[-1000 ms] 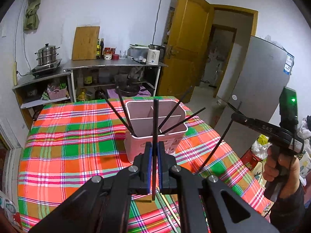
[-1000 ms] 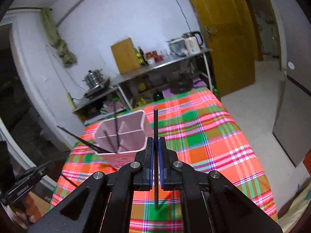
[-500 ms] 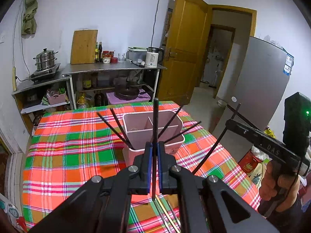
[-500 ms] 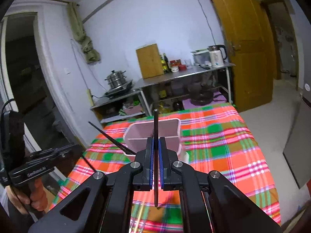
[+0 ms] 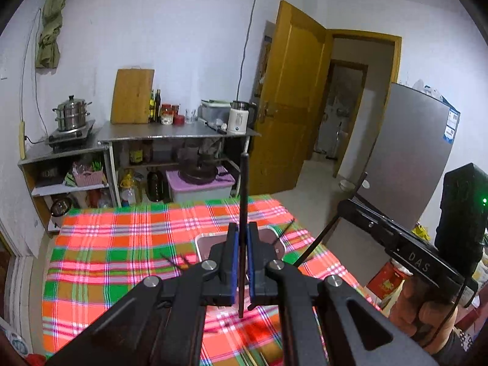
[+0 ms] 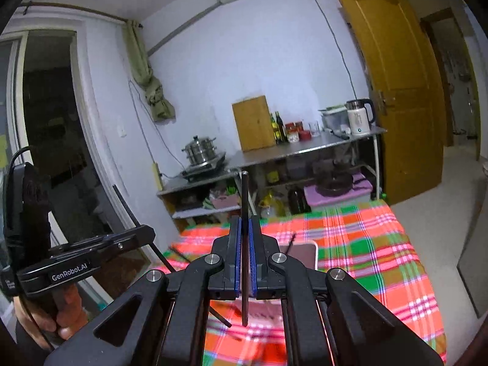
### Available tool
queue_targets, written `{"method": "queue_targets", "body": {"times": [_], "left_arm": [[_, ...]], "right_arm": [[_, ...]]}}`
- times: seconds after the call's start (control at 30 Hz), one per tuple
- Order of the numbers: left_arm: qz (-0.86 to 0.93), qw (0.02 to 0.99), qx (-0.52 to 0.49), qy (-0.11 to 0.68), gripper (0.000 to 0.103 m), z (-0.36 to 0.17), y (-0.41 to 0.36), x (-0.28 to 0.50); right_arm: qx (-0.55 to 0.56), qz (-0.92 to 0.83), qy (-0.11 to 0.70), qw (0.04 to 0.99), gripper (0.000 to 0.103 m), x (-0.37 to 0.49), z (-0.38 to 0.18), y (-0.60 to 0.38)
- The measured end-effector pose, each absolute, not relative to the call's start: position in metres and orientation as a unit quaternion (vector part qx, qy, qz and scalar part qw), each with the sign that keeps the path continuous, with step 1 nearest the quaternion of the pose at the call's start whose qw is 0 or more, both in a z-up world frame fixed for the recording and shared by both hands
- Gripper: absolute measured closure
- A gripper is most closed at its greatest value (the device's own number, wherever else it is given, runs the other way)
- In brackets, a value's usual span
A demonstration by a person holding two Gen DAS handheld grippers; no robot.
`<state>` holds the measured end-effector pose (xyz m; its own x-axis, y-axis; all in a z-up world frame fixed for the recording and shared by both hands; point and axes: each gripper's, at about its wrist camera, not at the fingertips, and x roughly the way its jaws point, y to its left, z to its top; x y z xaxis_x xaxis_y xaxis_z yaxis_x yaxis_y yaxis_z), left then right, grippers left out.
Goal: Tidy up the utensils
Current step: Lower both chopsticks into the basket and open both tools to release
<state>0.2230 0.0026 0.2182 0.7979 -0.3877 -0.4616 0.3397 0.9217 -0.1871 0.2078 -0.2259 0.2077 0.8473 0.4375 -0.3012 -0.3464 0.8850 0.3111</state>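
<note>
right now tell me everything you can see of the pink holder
The pink holder is a pale pink plastic box with rounded corners and an open top, standing on the plaid cloth. Several black chopsticks lean out of it. The left gripper, shut on its own chopstick, hides most of it, so any inner dividers cannot be seen.

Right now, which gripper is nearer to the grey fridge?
Right. The right gripper is beside the table's edge, directly in front of the fridge; the left gripper is over the table, farther from it.
</note>
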Motion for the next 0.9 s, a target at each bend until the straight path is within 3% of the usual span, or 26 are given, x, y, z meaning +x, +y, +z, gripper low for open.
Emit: {"method": "queue_targets", "body": {"times": [0.33, 0.67, 0.9], "left_arm": [[-0.177, 0.955, -0.06, 0.229, 0.097, 0.22, 0.006, 0.258], [-0.164, 0.945, -0.058, 0.276, 0.097, 0.164, 0.0, 0.286], [-0.172, 0.943, -0.062, 0.279, 0.094, 0.154, -0.001, 0.284]], "right_arm": [[0.129, 0.191, 0.161, 0.96, 0.099, 0.235, 0.215, -0.224], [0.105, 0.19, 0.203, 0.955, 0.099, 0.252, 0.171, -0.207], [0.097, 0.203, 0.236, 0.945, 0.097, 0.255, 0.151, -0.204]]}}
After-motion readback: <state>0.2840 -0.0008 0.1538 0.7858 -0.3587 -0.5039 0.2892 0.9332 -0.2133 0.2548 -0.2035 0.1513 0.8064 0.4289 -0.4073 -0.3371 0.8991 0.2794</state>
